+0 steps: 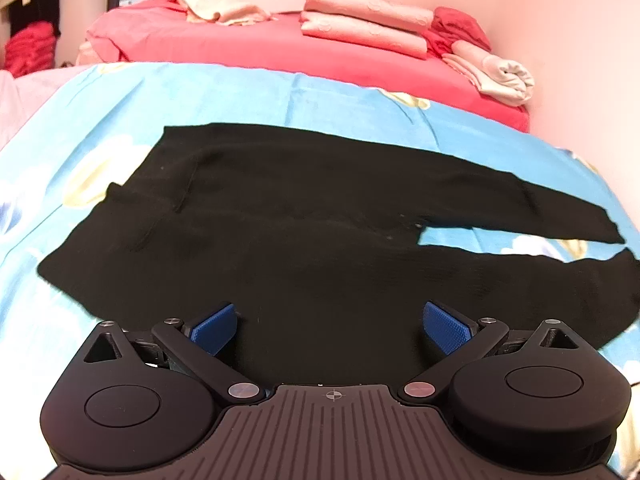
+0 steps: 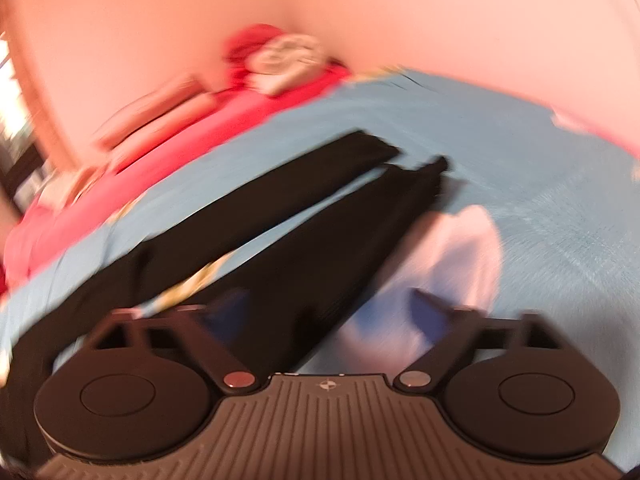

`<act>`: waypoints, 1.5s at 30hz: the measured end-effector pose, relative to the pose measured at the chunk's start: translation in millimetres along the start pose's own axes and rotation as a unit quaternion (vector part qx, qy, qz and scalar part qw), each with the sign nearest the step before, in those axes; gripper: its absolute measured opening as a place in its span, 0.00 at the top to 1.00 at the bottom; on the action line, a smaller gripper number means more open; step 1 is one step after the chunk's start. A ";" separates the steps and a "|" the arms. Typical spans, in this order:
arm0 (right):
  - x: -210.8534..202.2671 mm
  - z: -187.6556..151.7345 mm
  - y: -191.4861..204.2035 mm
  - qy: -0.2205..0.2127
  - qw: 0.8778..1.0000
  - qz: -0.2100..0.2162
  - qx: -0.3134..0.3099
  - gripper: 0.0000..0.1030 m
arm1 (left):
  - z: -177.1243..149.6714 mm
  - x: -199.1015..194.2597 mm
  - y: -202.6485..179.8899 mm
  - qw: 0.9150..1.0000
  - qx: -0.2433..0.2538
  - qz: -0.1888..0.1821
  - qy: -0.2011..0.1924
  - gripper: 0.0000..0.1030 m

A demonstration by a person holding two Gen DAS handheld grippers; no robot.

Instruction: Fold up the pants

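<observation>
Black pants (image 1: 300, 216) lie spread flat on a light-blue flowered sheet (image 1: 248, 96), waist to the left and both legs running right with a narrow gap between them. My left gripper (image 1: 330, 326) hovers over the near edge of the pants, open, its blue pads (image 1: 212, 328) wide apart with nothing between them. The right wrist view is blurred. There the two pant legs (image 2: 280, 232) run diagonally up to the right. My right gripper (image 2: 328, 312) stands open above the near leg and the sheet (image 2: 540, 200), holding nothing.
Beyond the sheet lies a red bedspread (image 1: 248, 46) with folded pink cloths (image 1: 364, 20), a cream cloth (image 1: 220, 10) and a rolled pale towel (image 1: 500, 72). A pink wall (image 1: 540, 0) closes the far side. A white patch (image 2: 448, 248) shows on the sheet by the right gripper.
</observation>
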State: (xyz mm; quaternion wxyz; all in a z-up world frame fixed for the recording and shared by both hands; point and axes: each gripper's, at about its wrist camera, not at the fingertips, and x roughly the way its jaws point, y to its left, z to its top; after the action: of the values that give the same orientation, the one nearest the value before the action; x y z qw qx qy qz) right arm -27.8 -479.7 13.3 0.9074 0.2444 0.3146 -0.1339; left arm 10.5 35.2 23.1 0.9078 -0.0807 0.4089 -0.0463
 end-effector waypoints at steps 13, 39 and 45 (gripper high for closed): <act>-5.6 30.3 -37.9 -0.063 0.997 -0.019 0.040 0.93 | -14.0 27.8 -8.2 0.999 0.026 0.042 0.006 0.00; -56.3 -9.5 -29.5 -0.145 0.973 -0.175 0.041 0.43 | -31.9 14.1 0.2 0.997 0.076 -0.003 -0.012 0.00; -65.7 -65.4 99.0 -0.072 0.956 0.041 -0.280 0.13 | -32.3 15.0 -2.8 0.997 0.079 0.004 -0.011 0.00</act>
State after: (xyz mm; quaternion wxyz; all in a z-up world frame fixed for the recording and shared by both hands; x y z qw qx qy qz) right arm -71.9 -355.7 46.0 0.9645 -0.0174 0.2628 -0.0205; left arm -3.8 26.7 -8.5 0.9160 -0.0075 0.3944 -0.0736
